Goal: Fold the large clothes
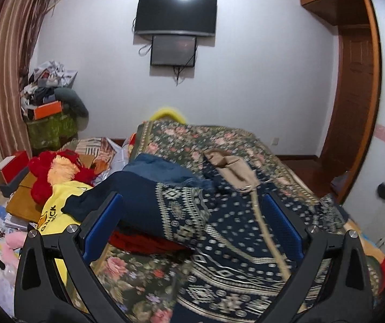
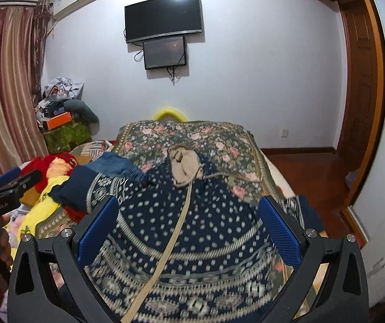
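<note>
A large navy knit garment (image 1: 219,231) with cream dots and patterned bands lies spread on the floral bed cover (image 1: 187,137); it also shows in the right wrist view (image 2: 192,228). One sleeve (image 1: 127,202) hangs over the left edge. A beige strap bag (image 1: 235,169) lies on its far end, the strap running toward me (image 2: 165,247). My left gripper (image 1: 189,215) is open and empty above the garment's left half. My right gripper (image 2: 189,220) is open and empty above its middle. Each gripper shows at the other view's edge.
A folded blue denim piece (image 1: 160,169) lies beside the sleeve. Red plush toy (image 1: 55,172), yellow bag (image 1: 57,210), boxes and clutter fill the left of the bed. A wooden door (image 1: 354,94) is on the right, with a wall TV (image 1: 176,13) behind.
</note>
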Demonstrator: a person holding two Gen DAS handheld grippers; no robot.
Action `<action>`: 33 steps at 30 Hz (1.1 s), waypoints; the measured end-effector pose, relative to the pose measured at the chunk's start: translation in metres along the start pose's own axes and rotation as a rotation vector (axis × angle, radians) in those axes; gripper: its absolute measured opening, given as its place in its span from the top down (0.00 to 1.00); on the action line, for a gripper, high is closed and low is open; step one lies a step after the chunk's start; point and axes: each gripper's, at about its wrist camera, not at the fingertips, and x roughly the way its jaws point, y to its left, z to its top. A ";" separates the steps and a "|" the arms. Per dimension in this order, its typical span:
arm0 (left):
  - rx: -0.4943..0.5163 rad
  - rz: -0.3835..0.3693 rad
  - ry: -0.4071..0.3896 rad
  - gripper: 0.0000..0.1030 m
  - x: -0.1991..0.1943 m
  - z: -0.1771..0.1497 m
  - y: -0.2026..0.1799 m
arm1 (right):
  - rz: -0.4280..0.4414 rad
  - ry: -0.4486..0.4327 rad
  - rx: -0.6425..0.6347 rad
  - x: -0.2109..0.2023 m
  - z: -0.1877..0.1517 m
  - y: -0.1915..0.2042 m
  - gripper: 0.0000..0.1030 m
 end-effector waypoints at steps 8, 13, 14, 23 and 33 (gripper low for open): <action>-0.011 0.076 0.075 0.00 0.057 -0.002 0.059 | -0.034 0.024 -0.095 0.054 0.021 0.009 0.00; -0.095 0.045 0.158 0.00 0.086 -0.018 0.101 | 0.014 0.136 -0.114 0.095 0.002 0.017 0.00; -0.134 0.025 0.194 0.00 0.094 -0.024 0.114 | 0.020 0.155 -0.110 0.101 -0.003 0.016 0.00; -0.448 -0.131 0.401 0.00 0.140 -0.074 0.181 | 0.011 0.327 -0.098 0.145 -0.038 0.011 0.00; -0.852 -0.314 0.397 0.07 0.191 -0.104 0.242 | -0.002 0.370 -0.109 0.161 -0.046 0.010 0.00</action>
